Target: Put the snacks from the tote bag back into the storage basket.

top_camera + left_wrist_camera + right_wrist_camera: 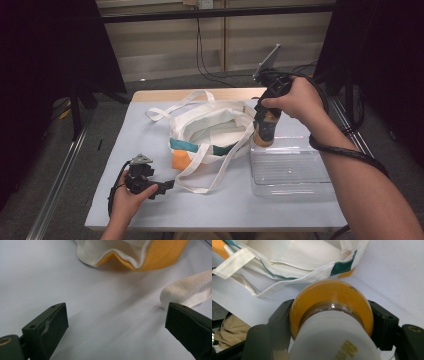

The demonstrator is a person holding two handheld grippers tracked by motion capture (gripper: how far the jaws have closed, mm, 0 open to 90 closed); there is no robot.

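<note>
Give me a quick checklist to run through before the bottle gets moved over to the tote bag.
1. Right gripper shut on the bottle: ok, a jaw sits on each side of it.
2. Bottle lifted free of the clear tray: cannot tell; in the high view its base sits at the tray's far edge.
3. Tote bag mouth open: ok, the white inside shows from above.
4. Bag straps out of the mouth: ok, they lie outside on the table.
5. Left gripper free to hold the bag: ok, open and holding nothing, near a strap.
</note>
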